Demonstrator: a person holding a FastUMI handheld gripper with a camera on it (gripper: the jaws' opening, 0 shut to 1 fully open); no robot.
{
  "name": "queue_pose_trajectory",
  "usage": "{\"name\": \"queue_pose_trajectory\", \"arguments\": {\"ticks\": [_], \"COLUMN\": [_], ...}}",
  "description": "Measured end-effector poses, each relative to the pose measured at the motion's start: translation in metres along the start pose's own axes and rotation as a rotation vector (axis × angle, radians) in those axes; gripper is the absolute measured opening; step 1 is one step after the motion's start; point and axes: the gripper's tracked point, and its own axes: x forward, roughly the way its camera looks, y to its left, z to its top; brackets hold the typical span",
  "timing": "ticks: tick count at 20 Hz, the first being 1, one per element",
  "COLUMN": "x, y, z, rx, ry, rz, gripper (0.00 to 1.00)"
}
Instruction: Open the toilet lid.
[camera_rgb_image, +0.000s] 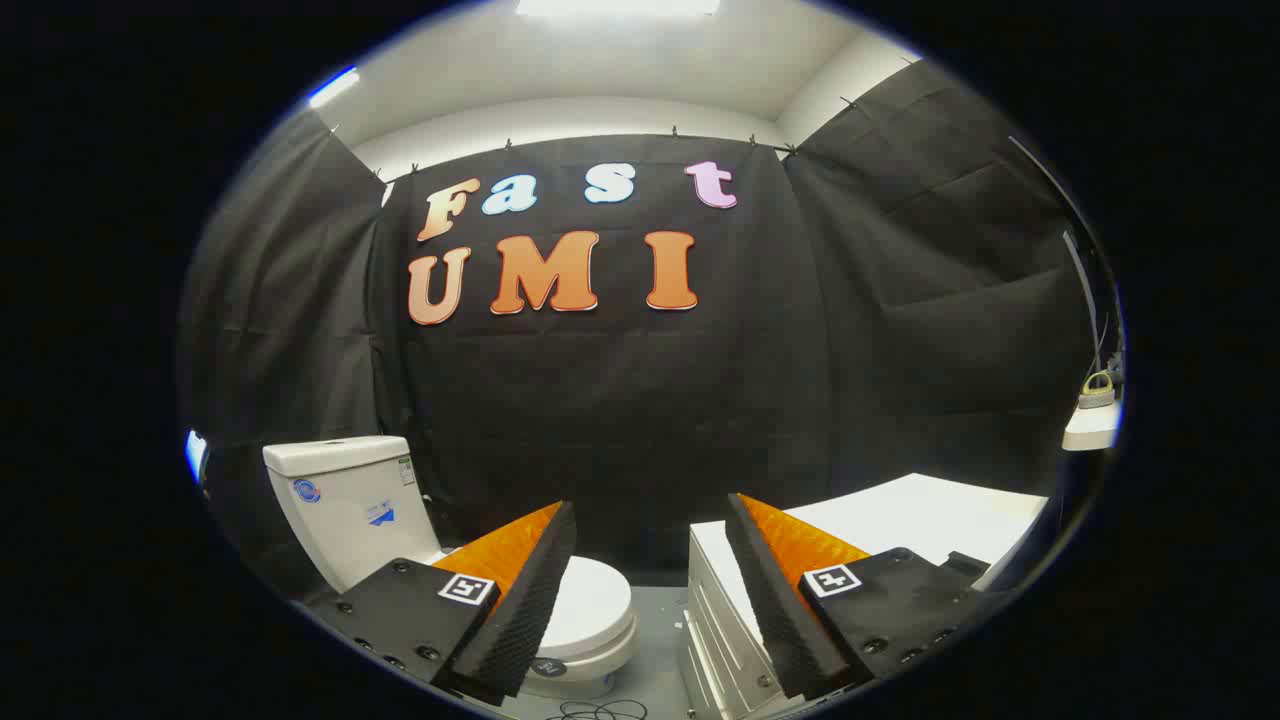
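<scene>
One toilet (420, 540) is seen, standing against the black cloth wall (620, 400). It is taken here as the landmark. Its one tank (345, 500) rises at the back, with two stickers on its front face and a further label on its side. Its one lid (590, 605) is lying flat and closed over the bowl, in front of the tank and partly hidden behind one finger of the tongs.

The tongs (650, 590) are held wide open, with nothing gripped between the two fingers; one square marker is carried on each finger. They are held above and short of the toilet, one finger overlapping the lid in the view, the other set well to the side of it, over a white cabinet.

One white cabinet (725, 620) with drawer fronts is placed just beside the toilet, with a strip of grey floor (655, 650) between them. A flat white top (930, 510) is seen on it. One dark coil of cable (600, 711) is lying on the floor in front of the toilet. One small white shelf (1090, 425) is fixed well apart from the toilet, beyond the cabinet, with some small item on it too small to be told.
</scene>
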Motion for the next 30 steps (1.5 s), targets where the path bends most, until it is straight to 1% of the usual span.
{"name": "queue_pose_trajectory", "arguments": {"ticks": [30], "x": [-0.0027], "y": [0.0022], "z": [0.0015], "rx": [-0.002], "ry": [0.009], "rz": [0.003], "gripper": [0.97]}}
